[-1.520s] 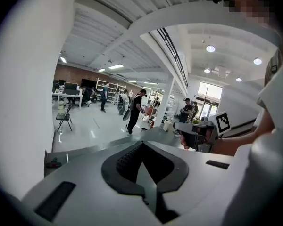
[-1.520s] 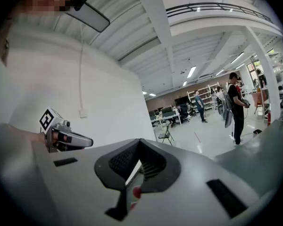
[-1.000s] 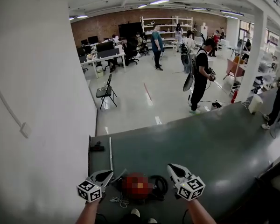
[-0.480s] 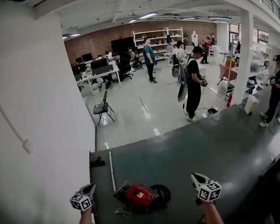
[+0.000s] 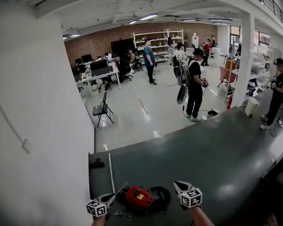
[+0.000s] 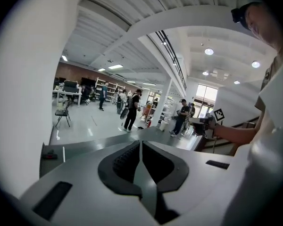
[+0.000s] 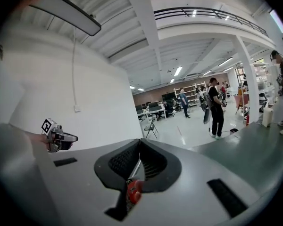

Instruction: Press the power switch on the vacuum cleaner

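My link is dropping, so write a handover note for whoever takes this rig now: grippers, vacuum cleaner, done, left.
Left hand-held gripper: jaws shut, empty, left of the vacuum cleaner.
Right hand-held gripper: jaws shut, empty, right of it.
Vacuum cleaner: red, on the dark mat between them, black hose at its right.
Done: both grippers are beside it; neither appears to touch it.
Left: find the power switch, which I cannot make out, and press it.

vacuum cleaner on floor | between left gripper and right gripper
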`<action>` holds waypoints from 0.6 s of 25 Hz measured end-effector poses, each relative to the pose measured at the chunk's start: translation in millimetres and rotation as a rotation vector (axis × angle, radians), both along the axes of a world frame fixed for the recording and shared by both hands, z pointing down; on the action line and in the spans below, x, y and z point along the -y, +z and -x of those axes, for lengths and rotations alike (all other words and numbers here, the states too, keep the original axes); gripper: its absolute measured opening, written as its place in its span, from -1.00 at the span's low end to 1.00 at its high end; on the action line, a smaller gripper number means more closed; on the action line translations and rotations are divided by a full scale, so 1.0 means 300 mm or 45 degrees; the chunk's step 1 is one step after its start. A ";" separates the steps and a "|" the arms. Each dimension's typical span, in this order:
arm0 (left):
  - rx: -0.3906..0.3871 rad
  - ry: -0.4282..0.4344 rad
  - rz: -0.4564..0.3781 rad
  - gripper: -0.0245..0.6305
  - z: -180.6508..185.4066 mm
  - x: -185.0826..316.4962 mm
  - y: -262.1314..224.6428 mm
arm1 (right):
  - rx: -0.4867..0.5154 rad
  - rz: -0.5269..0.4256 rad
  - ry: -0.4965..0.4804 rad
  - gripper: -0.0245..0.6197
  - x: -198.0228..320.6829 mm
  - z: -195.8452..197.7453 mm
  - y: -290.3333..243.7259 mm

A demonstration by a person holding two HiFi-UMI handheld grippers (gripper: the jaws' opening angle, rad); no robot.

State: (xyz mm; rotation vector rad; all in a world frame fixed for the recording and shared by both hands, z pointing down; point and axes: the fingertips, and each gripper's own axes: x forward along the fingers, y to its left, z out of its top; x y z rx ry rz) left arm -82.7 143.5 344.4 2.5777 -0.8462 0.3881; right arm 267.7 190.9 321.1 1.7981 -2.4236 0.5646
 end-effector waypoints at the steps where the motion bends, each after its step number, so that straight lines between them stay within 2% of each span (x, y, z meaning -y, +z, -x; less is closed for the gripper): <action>1: -0.019 0.028 0.011 -0.91 -0.040 -0.004 0.009 | -0.003 0.000 -0.027 -0.90 0.017 0.044 0.011; 4: -0.090 0.105 0.040 -0.90 -0.183 -0.016 0.028 | -0.028 -0.002 -0.120 -0.90 0.056 0.167 0.037; 7: -0.079 0.185 0.023 -0.90 -0.326 -0.042 0.033 | -0.100 -0.022 -0.197 -0.89 0.084 0.286 0.052; 9: -0.080 0.222 -0.002 -0.90 -0.404 -0.055 0.021 | -0.098 -0.037 -0.230 -0.88 0.099 0.352 0.057; 10: -0.086 0.230 -0.012 -0.90 -0.432 -0.061 0.016 | -0.081 -0.035 -0.246 -0.86 0.103 0.379 0.064; 13: -0.112 0.212 -0.010 -0.90 -0.482 -0.067 0.010 | -0.036 -0.010 -0.302 -0.58 0.101 0.431 0.087; 15: -0.112 0.190 -0.010 -0.90 -0.502 -0.058 0.011 | -0.048 -0.020 -0.318 -0.57 0.103 0.429 0.085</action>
